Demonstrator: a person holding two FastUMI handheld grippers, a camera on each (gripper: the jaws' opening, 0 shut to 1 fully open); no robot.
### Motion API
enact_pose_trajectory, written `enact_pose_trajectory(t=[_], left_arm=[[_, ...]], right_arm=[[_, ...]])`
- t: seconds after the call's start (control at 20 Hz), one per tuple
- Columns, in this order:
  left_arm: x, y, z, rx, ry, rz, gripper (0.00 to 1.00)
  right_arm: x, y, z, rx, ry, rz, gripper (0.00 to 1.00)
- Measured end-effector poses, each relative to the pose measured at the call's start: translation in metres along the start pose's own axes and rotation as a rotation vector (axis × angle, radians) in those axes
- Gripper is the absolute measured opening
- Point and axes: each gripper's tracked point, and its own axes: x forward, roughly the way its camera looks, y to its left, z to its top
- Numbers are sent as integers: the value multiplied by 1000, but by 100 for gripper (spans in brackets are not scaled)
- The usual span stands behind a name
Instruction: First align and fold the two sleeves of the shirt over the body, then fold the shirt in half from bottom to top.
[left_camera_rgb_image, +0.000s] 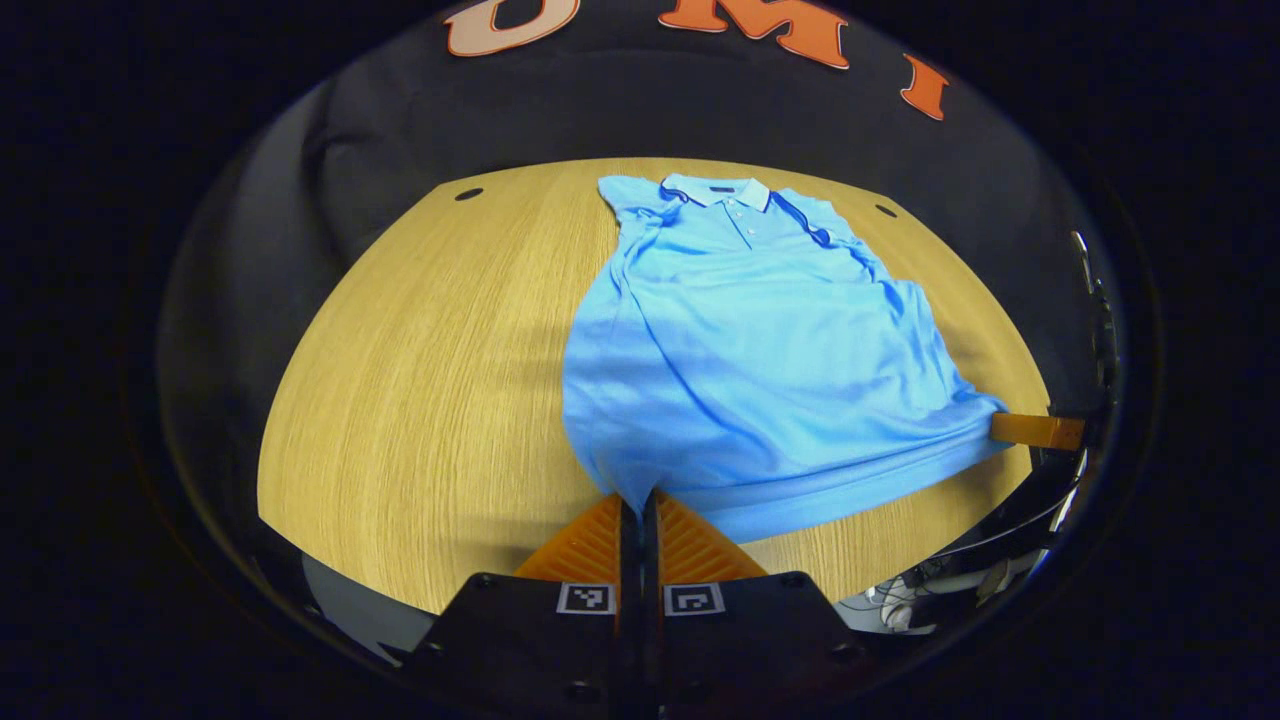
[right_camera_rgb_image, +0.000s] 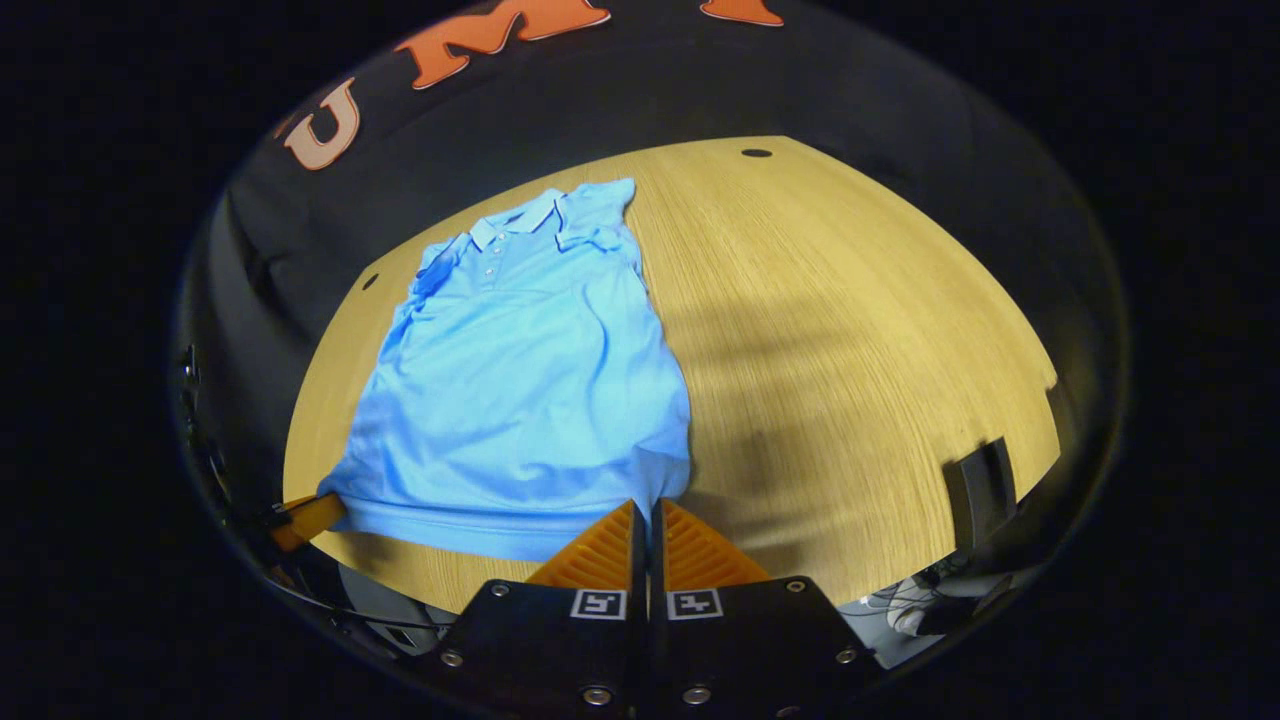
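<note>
Both views look low from the table's near edge toward the wall; both share the shirt.

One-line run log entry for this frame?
stage: sleeves folded, bottom-to-top fold starting | left gripper: shut on light blue polo shirt hem corner | right gripper: shut on other hem corner | wooden table

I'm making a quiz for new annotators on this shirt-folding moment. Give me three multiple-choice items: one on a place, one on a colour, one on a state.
1. Where is the left gripper?
A. at the collar
B. at a bottom corner of the shirt
C. off the table

2. What colour is the shirt?
A. light blue
B. white
C. red

3. How do the sleeves lie?
A. spread out sideways
B. folded over the body
C. hanging off the table

Answers:
1 B, its fingers meet at the hem corner.
2 A, the cloth is light blue throughout.
3 B, both shoulders show tucked edges, none sticking out.
</note>
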Motion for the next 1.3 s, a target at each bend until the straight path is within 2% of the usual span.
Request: enact_pose_trajectory(t=[0.25,0.55,0.95,1.3], left_arm=[[-6,-5,62,-23,-90,-27,4],[8,-4,125,-23,-136,-60,4],[39,5,201,-30,-172,-91,4],[83,13,273,-8,-195,-122,4]], right_arm=[[-7,7,48,-10,-47,0,1],[-2,18,111,-17,-87,-2,1],[26,38,183,-27,-96,-14,1],[68,49,247,-9,-100,-10,1]])
